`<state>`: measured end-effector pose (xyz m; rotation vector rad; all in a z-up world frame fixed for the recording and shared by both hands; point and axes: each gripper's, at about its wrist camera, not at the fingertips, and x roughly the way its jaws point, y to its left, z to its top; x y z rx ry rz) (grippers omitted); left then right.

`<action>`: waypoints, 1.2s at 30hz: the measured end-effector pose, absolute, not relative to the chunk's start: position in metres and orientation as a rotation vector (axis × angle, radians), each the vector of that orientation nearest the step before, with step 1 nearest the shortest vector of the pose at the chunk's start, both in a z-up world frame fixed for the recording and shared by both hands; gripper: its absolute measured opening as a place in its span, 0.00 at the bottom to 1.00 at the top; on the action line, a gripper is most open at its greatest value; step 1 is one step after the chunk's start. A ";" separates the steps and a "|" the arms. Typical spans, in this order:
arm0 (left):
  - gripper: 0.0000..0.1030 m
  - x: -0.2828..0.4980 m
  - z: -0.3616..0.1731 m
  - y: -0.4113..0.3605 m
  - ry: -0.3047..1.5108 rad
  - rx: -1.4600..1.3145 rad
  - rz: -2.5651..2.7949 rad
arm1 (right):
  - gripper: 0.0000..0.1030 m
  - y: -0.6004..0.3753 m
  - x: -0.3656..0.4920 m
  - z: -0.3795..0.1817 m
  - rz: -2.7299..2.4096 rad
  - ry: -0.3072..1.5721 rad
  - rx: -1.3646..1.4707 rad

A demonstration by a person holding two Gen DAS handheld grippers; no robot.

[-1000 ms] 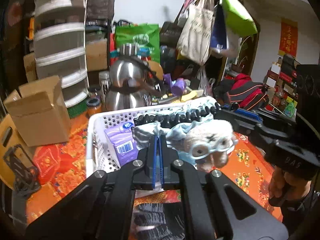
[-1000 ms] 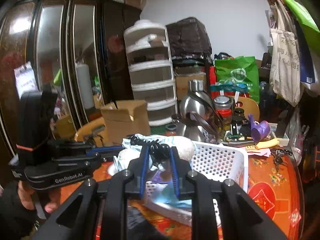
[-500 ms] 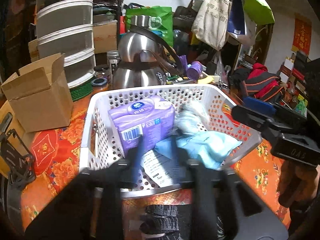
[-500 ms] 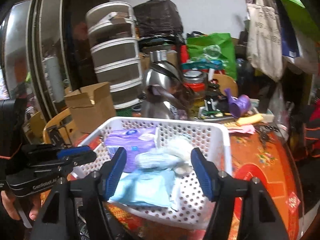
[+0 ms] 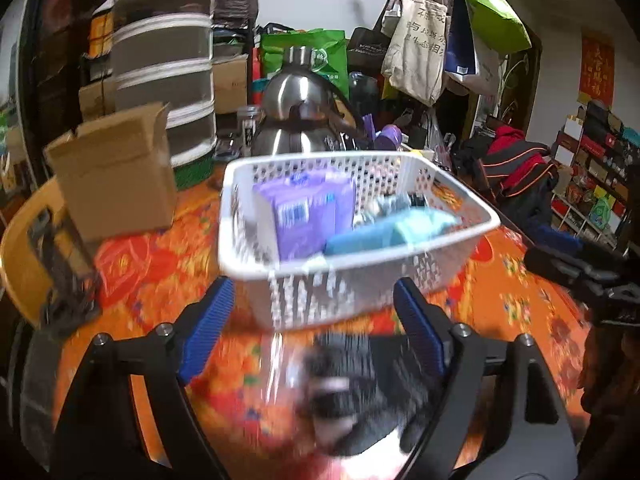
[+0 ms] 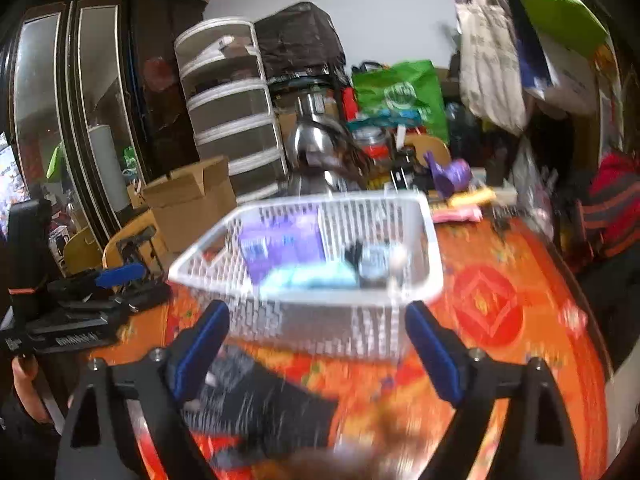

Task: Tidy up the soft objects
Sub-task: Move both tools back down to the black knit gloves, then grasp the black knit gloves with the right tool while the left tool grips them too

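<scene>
Soft goods sit in the white basket (image 5: pixel 360 264) on the orange surface (image 5: pixel 160 264): a purple pack (image 5: pixel 308 212) stands at its left, a light blue cloth (image 5: pixel 392 232) lies across the front, and a small blurred bundle (image 6: pixel 376 260) rests at the right. A dark, blurred item (image 5: pixel 360 392) lies on the surface just before the basket, between the left gripper's (image 5: pixel 312 332) spread blue fingers (image 5: pixel 206 326). The right gripper (image 6: pixel 316 352) is spread too, holding nothing. A cardboard box (image 5: pixel 116 172) stands left of the basket, a steel kettle (image 5: pixel 304 112) behind it.
</scene>
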<state>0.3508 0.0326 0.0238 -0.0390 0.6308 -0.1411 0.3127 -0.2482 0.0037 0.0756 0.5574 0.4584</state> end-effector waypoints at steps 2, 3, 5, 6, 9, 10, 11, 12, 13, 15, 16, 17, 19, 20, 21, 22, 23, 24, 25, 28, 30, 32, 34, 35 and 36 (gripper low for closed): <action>0.81 0.337 0.015 0.039 0.646 -0.062 -0.148 | 0.87 -0.248 0.302 -0.013 0.473 0.589 0.081; 0.81 0.332 0.007 0.043 0.662 -0.079 -0.153 | 0.87 -0.246 0.299 -0.023 0.478 0.607 0.067; 0.81 0.329 -0.011 0.045 0.700 -0.093 -0.153 | 0.87 -0.242 0.300 -0.039 0.469 0.634 0.032; 0.81 0.329 -0.018 0.045 0.715 -0.086 -0.157 | 0.87 -0.240 0.302 -0.048 0.473 0.660 0.022; 0.81 0.335 -0.042 0.039 0.782 -0.068 -0.167 | 0.87 -0.237 0.312 -0.071 0.498 0.736 0.034; 0.81 0.336 -0.047 0.037 0.794 -0.073 -0.181 | 0.87 -0.235 0.312 -0.075 0.491 0.744 0.023; 0.81 0.335 -0.051 0.035 0.798 -0.075 -0.192 | 0.87 -0.235 0.311 -0.077 0.484 0.742 0.018; 0.81 0.335 -0.055 0.032 0.801 -0.067 -0.202 | 0.87 -0.236 0.310 -0.078 0.482 0.738 0.020; 0.81 0.334 -0.058 0.030 0.801 -0.064 -0.204 | 0.87 -0.236 0.310 -0.082 0.489 0.744 0.024; 0.81 0.333 -0.067 0.028 0.825 -0.070 -0.216 | 0.86 -0.236 0.311 -0.090 0.477 0.773 0.021; 0.81 0.334 -0.070 0.025 0.837 -0.071 -0.227 | 0.84 -0.235 0.313 -0.094 0.467 0.790 0.017; 0.81 0.333 -0.073 0.024 0.842 -0.071 -0.226 | 0.82 -0.236 0.313 -0.095 0.466 0.795 0.017; 0.81 0.335 -0.076 0.020 0.853 -0.060 -0.234 | 0.82 -0.237 0.314 -0.096 0.464 0.794 0.022; 0.80 0.336 -0.077 0.018 0.857 -0.058 -0.237 | 0.80 -0.236 0.314 -0.097 0.464 0.798 0.020; 0.77 0.336 -0.078 0.017 0.863 -0.060 -0.237 | 0.77 -0.235 0.315 -0.098 0.464 0.800 0.018; 0.75 0.337 -0.079 0.017 0.871 -0.061 -0.240 | 0.75 -0.234 0.316 -0.099 0.463 0.804 0.013; 0.74 0.337 -0.081 0.017 0.875 -0.067 -0.239 | 0.73 -0.233 0.315 -0.100 0.464 0.805 0.010; 0.68 0.338 -0.081 0.017 0.877 -0.070 -0.237 | 0.73 -0.232 0.315 -0.100 0.467 0.805 0.008; 0.64 0.339 -0.081 0.018 0.880 -0.071 -0.235 | 0.71 -0.230 0.315 -0.100 0.476 0.804 0.003; 0.48 0.340 -0.084 0.018 0.884 -0.068 -0.217 | 0.60 -0.224 0.314 -0.103 0.494 0.814 -0.015; 0.41 0.342 -0.087 0.016 0.897 -0.055 -0.207 | 0.53 -0.221 0.313 -0.104 0.506 0.820 -0.022; 0.41 0.342 -0.090 0.014 0.906 -0.051 -0.218 | 0.49 -0.219 0.312 -0.104 0.514 0.820 -0.028; 0.38 0.341 -0.090 0.011 0.896 -0.031 -0.208 | 0.47 -0.218 0.310 -0.103 0.516 0.813 -0.035; 0.37 0.340 -0.090 0.010 0.894 -0.026 -0.204 | 0.46 -0.218 0.310 -0.103 0.517 0.813 -0.036; 0.36 0.340 -0.090 0.010 0.890 -0.029 -0.203 | 0.44 -0.218 0.310 -0.103 0.518 0.812 -0.035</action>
